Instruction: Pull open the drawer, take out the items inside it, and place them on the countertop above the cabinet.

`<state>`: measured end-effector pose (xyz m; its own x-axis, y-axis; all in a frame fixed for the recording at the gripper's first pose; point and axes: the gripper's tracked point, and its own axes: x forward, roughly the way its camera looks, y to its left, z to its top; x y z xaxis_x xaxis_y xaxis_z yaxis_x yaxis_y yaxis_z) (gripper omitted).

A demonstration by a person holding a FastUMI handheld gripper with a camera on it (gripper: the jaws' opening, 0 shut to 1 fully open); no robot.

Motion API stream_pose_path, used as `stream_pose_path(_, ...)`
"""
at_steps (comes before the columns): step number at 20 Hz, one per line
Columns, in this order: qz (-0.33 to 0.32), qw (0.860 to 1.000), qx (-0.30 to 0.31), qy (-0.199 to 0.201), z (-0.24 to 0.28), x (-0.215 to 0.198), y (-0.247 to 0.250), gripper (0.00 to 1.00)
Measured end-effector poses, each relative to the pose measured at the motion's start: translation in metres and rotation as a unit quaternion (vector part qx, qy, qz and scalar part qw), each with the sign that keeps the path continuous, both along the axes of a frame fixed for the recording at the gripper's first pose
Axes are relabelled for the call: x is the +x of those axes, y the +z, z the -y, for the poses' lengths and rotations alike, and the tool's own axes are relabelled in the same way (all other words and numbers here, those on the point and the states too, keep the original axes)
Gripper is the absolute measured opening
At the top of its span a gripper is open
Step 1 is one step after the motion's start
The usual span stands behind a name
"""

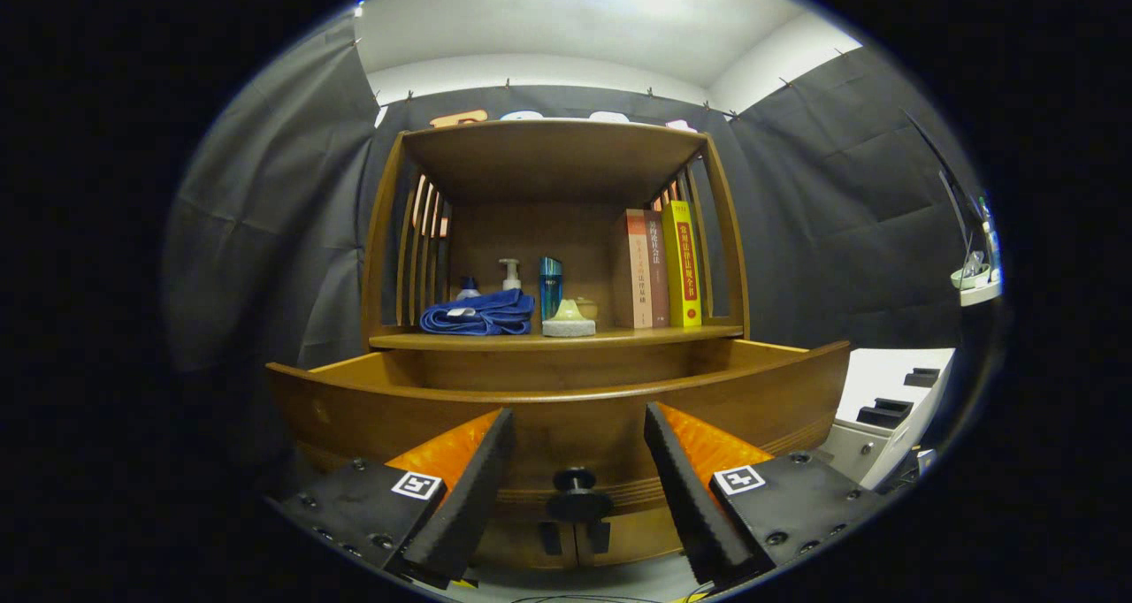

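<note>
In the gripper view, the gripper (577, 448) has its two ridged, wedge-shaped fingers spread wide apart and gripping nothing, and between them, slightly lower, sits the round dark knob (576, 495) of the drawer (566, 417). The drawer is glossy, warm brown wood with a curved front and grooved lines along its lower edge; it is pulled out toward the fingers, but its inside is hidden behind the front panel, so its contents cannot be told. Just beyond it is the countertop (557, 339), a smooth wooden ledge with a rounded lip, roofed by a wooden hutch with slatted sides. On the countertop lies a folded blue towel (478, 313), soft and rumpled, with a small white pump bottle (510, 274) and a dark-capped bottle (468, 286) behind it. Just beside the towel stands a tall blue bottle (550, 286), and in front of that a pale, rough-looking round dish (569, 321). Three upright books (659, 269), one of them bright yellow, stand against the slats on the other side. Below the drawer, two small dark pulls (575, 538) mark the cabinet doors.
</note>
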<state>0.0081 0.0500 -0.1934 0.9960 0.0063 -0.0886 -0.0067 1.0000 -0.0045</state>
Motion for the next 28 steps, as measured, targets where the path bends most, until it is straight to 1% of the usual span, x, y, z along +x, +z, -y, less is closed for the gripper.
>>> stream_pose_path(4,-0.023,1.000,-0.007,0.011,0.000,0.006,-0.024,0.96)
stream_pose_path(7,-0.033,0.998,0.016,0.042,-0.010,0.001,-0.041,0.96)
stream_pose_path(8,-0.031,0.999,0.016,0.036,-0.006,-0.001,-0.042,0.96)
stream_pose_path(10,-0.027,0.999,0.017,0.043,-0.008,-0.001,-0.041,0.96)
stream_pose_path(17,-0.034,0.999,0.013,0.039,-0.009,0.007,-0.040,0.96)
stream_pose_path(21,-0.035,0.999,0.006,0.035,-0.009,0.026,-0.036,0.97)
stream_pose_path(23,-0.042,0.999,0.008,0.034,-0.010,0.038,-0.037,0.97)
stream_pose_path(28,-0.066,0.997,-0.012,0.037,-0.014,0.074,-0.043,0.98)
